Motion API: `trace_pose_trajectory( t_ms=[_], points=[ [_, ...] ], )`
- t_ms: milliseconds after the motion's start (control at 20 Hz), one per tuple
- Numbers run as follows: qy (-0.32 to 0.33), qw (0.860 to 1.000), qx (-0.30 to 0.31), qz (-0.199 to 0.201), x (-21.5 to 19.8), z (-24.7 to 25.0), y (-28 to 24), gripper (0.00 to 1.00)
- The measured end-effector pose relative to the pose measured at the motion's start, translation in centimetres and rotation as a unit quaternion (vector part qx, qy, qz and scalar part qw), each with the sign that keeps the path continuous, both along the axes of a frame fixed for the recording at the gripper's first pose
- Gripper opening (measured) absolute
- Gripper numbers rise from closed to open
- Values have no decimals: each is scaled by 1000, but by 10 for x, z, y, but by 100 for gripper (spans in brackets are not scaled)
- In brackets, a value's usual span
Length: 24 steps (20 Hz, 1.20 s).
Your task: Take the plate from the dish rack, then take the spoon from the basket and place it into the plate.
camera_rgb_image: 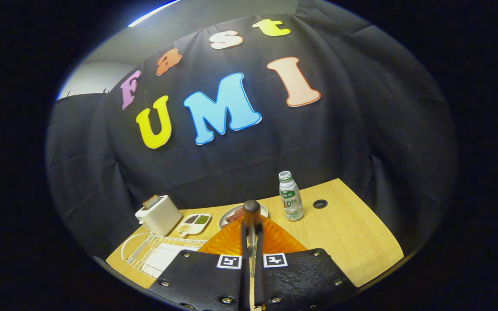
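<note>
Tongs (251, 242): nearly closed, gripping spoon (251, 220), dark handle up. Orange plate (275, 239) just beyond, on bench (352, 233). Dish rack (154, 252) to left; toaster (158, 214), bottle (291, 196) behind.

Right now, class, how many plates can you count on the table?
2. An orange plate lies just ahead of the fingers, under the spoon the gripper is shut on; a white plate with food sits beyond it. Others may be hidden.

Glossy ribbed orange plate (275, 239), wood-grain table (352, 233)
</note>
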<state>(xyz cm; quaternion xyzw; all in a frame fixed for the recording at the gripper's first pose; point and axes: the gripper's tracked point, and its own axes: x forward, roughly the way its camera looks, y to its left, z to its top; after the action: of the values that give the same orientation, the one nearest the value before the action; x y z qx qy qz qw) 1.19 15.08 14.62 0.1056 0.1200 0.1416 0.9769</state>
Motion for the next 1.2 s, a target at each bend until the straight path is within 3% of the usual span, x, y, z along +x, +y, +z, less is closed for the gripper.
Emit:
trace_pose_trajectory(
  t_ms=[300, 600, 900, 1200],
  points=[
    [4, 996, -17, 82, -56, 15, 54, 4],
    [12, 981, -77, 178, -114, -3, 116, 4],
    [35, 959, -132, 249, -169, -56, 167, 4],
    [92, 940, -155, 288, -214, -125, 206, 4]
  ],
)
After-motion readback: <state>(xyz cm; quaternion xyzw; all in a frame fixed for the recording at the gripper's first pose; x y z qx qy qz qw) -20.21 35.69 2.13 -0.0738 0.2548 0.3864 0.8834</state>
